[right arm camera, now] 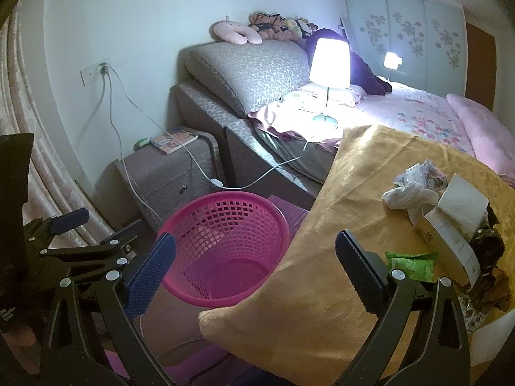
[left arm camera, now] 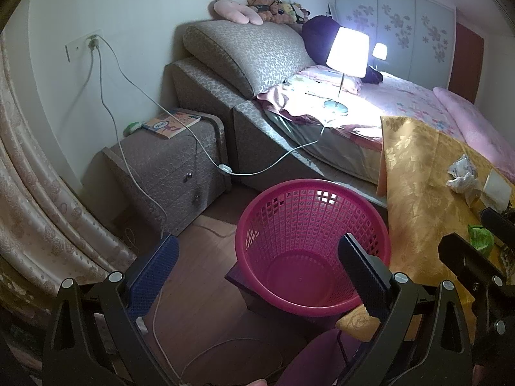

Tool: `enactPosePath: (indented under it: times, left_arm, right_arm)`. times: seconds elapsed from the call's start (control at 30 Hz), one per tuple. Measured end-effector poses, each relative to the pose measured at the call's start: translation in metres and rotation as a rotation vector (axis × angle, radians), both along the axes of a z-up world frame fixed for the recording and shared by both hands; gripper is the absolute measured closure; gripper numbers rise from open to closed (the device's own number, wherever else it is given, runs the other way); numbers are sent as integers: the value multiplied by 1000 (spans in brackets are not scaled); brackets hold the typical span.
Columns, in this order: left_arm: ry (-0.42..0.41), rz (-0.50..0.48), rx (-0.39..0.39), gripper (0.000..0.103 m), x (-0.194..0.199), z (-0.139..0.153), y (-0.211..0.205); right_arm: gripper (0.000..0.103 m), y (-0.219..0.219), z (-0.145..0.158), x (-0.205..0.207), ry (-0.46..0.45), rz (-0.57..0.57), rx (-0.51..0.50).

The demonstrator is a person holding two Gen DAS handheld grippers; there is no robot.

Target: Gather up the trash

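Crumpled white paper trash (right arm camera: 407,189) lay on the gold-clothed bench (right arm camera: 322,257) beside the pink basket (right arm camera: 225,241), apparently light and soft, graspable anywhere; both claws, left (left arm camera: 257,263) and right (right arm camera: 256,263), were spread, empty.

Room dim overall. Sole evident light source: a lit table lamp (left arm camera: 347,52) on the bed (left arm camera: 402,103) — its shade is blown out to white, with glare washing the bedding beneath. The floor and lower corners lie in deep shadow. Fisheye distortion bends the curtain (left arm camera: 38,193) and wall edges — black vignette at corners. Focus acceptable, slight noise.
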State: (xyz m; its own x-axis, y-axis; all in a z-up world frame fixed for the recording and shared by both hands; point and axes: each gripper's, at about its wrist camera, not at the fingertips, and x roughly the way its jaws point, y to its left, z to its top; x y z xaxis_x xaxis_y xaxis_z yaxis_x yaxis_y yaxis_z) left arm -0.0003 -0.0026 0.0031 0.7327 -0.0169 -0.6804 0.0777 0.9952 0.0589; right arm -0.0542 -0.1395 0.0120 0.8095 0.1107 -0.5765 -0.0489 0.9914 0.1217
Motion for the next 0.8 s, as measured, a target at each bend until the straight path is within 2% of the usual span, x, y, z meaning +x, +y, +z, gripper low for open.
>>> enactPosePath:
  times: [0.8]
  left_arm:
    - [4,0,-1,8,-1,-1,3]
  right_arm:
    - [7,-1,-2,0,1,0,1]
